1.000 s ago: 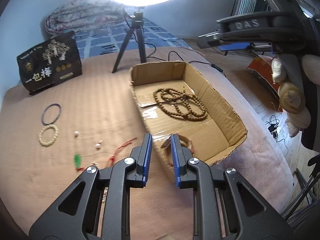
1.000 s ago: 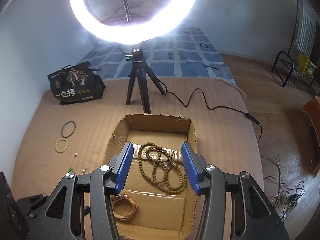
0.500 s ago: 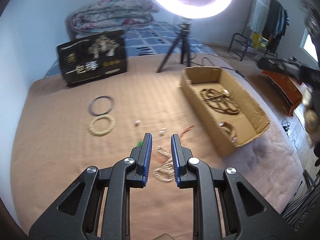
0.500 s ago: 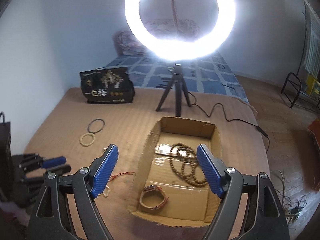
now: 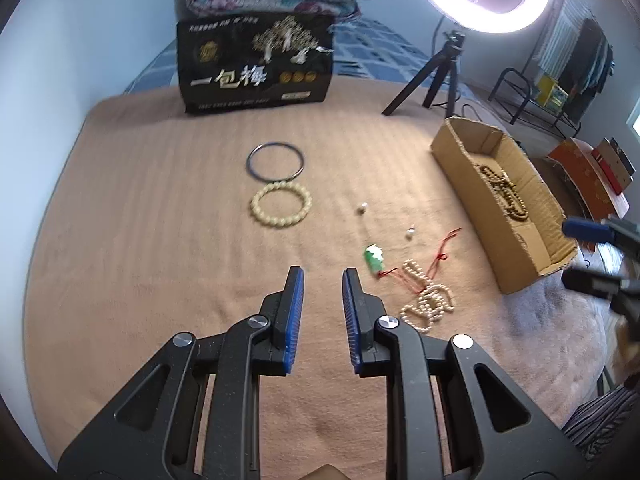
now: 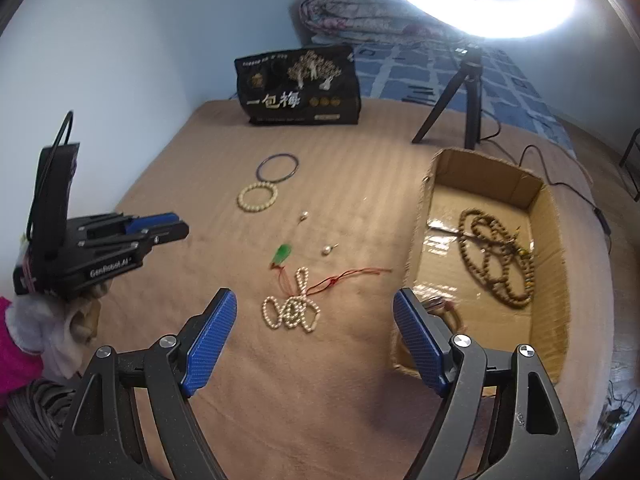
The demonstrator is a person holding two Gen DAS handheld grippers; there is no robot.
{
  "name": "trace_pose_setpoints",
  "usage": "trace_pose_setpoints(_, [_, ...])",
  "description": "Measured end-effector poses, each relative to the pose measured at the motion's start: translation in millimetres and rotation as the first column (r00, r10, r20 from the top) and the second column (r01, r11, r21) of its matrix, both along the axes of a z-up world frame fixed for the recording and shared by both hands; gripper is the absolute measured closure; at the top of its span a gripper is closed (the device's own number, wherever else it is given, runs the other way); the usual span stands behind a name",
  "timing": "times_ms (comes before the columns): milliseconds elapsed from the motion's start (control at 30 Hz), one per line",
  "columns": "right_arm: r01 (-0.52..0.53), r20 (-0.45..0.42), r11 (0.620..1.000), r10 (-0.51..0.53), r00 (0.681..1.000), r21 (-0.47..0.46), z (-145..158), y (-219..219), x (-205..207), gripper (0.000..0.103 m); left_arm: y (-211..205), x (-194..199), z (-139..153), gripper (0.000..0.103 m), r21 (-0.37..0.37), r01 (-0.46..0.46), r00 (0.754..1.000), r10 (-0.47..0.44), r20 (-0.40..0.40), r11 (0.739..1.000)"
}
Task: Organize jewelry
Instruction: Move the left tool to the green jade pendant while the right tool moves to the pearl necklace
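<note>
Two bracelets [image 5: 280,204] outside; left hand-held gripper [image 5: 322,276] nearly closed, empty; right [image 6: 315,306] wide apart.

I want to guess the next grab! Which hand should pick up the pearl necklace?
Probably the right. The right hand-held gripper is open wide and the pearl necklace lies just ahead between its fingers. The left hand-held gripper is nearly closed, with the necklace off to its side.

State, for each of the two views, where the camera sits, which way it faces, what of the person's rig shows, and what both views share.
Left wrist: on the left gripper, angled down at the tan blanket; the right gripper shows at the right edge.
Right wrist: on the right gripper, angled down over the pearl necklace; a cloth-wrapped hand holds the left gripper.
Shared: necklace, cardboard box, cream bead bracelet.
</note>
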State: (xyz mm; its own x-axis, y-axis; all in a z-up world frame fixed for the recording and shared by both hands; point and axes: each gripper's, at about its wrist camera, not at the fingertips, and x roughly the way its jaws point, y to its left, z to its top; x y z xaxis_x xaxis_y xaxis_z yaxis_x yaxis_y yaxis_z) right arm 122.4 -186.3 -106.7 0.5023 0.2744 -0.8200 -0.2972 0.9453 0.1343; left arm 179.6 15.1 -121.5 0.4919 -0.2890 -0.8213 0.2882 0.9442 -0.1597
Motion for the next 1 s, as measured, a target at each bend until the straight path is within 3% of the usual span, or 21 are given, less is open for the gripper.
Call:
trace_pose_setpoints(133, [-0.026,-0.054,1.000,0.025,0.998,-0.016,-22.9,13.3,2.4,0.023,4.9,6.4,-8.7,0.084,-0.029,-0.012,0.999,0.011,-0.032,1.000])
trace_pose_setpoints(200, [-0.041,-0.071,0.999,0.039,0.997,-0.022,-31.2,18.8,3.0,0.029,2.3,9.0,-10.5,0.084,-0.040,-0.007,0.999,0.005,-0.039,0.999])
trace_pose_setpoints(700, [-0.133,-0.142,0.990,0.126,0.982,-0.039,-76.6,46.4,13.6,0.051,-56.4,32.5,-42.7,0.084,-0.049,0.138,0.986,-0.142,-0.092,0.989])
trace_pose_setpoints(1000, [-0.113,-0.166,0.989,0.097,0.981,-0.091,-93.9,51.0,28.9,0.061,-64.8,49.2,-62.6,0.084,-0.071,0.129,0.979,-0.139,-0.151,0.989])
